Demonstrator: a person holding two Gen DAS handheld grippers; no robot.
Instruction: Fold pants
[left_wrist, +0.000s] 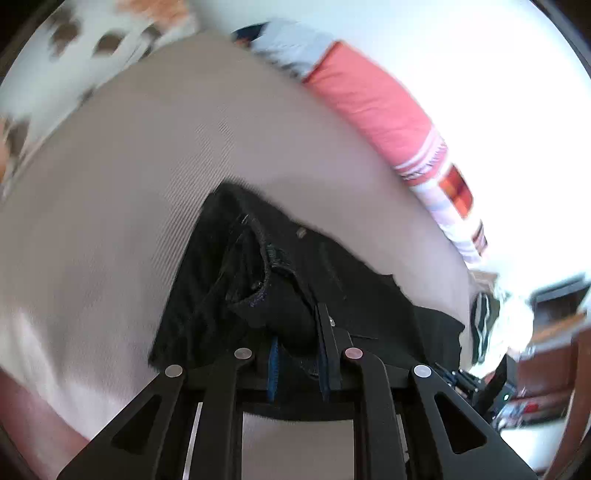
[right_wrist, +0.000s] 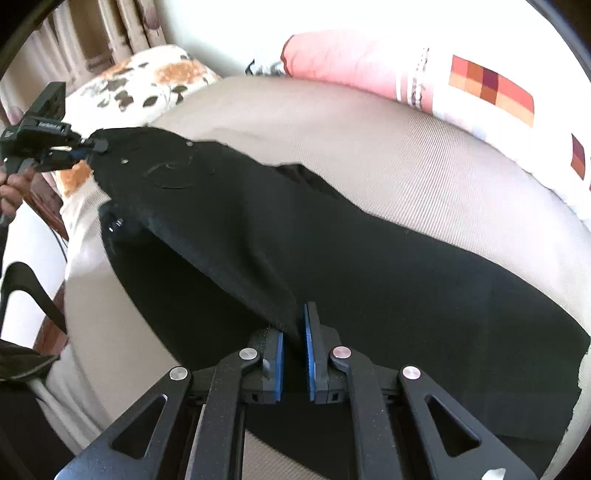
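Black pants (right_wrist: 332, 251) lie spread across a beige ribbed bed (right_wrist: 388, 155), pink pillow (right_wrist: 343, 62) beyond. Left claw (left_wrist: 299, 347), held by a hand (right_wrist: 13, 188) at the far edge, is clenched on bunched waistband fabric; right claw (right_wrist: 293, 332) pinches a raised fold of the pants between its blue pads (right_wrist: 308, 343)
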